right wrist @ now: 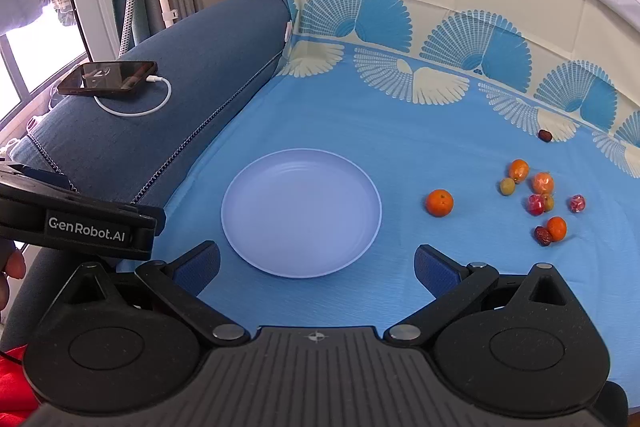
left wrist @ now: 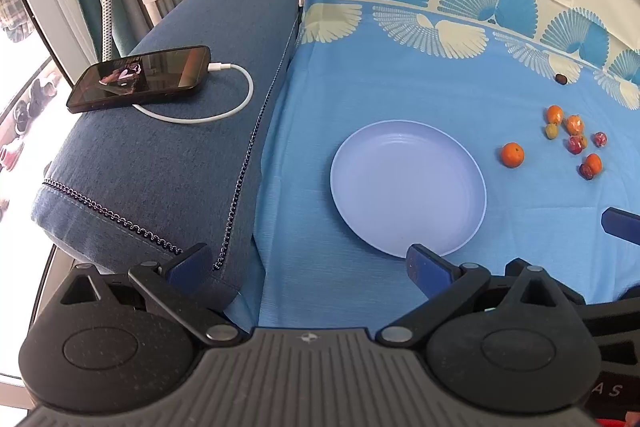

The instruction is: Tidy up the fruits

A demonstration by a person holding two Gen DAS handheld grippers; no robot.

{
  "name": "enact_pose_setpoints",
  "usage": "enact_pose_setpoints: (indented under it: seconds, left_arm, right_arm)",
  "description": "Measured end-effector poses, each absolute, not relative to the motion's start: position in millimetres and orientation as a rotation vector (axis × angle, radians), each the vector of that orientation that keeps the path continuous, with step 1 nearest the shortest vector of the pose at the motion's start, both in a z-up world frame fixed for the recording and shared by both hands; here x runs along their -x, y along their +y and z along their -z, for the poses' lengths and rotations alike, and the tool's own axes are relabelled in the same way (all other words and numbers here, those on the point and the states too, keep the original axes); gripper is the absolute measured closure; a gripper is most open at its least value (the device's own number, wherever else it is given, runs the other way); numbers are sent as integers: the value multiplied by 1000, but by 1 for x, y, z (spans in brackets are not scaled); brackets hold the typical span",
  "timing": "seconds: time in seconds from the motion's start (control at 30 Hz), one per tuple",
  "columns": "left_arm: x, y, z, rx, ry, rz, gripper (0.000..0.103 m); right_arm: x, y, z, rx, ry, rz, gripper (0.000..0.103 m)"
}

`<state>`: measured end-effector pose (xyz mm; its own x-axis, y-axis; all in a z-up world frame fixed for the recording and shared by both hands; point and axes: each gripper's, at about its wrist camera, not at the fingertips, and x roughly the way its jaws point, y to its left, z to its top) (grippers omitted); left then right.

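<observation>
An empty pale lilac plate (left wrist: 408,187) (right wrist: 300,213) lies on the blue patterned cloth (left wrist: 360,87) (right wrist: 360,131). To its right lies a tangerine (left wrist: 512,155) (right wrist: 439,203). Further right is a loose cluster of several small orange, red and green fruits (left wrist: 574,139) (right wrist: 540,199). One dark fruit (left wrist: 561,79) (right wrist: 545,135) sits apart, further back. My left gripper (left wrist: 308,263) is open and empty, near the plate's front edge. My right gripper (right wrist: 316,267) is open and empty, just in front of the plate.
A blue sofa arm (left wrist: 180,147) (right wrist: 140,115) runs along the left, with a phone (left wrist: 140,78) (right wrist: 108,77) on a white charging cable on it. The left gripper's body (right wrist: 80,219) shows at the right wrist view's left edge.
</observation>
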<state>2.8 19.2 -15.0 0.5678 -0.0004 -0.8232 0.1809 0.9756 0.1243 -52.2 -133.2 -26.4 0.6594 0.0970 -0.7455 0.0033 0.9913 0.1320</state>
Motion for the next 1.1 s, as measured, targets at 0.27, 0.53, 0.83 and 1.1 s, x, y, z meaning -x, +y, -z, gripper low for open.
enact_pose_setpoints:
  seconds: [0.27, 0.53, 0.83, 1.1]
  left_arm:
    - [-2, 19, 15, -209, 961, 110, 0]
    - [-1, 19, 15, -209, 962, 112, 0]
    - [-4, 17, 19, -227, 974, 107, 0]
    - [-8, 12, 26, -253, 996, 93, 0]
  right_arm:
    - [53, -134, 24, -122, 844, -54, 0]
    - [53, -135, 23, -119, 848, -60, 0]
    - [52, -137, 27, -135, 851, -70, 0]
    - [49, -144, 36, -163, 862, -92, 0]
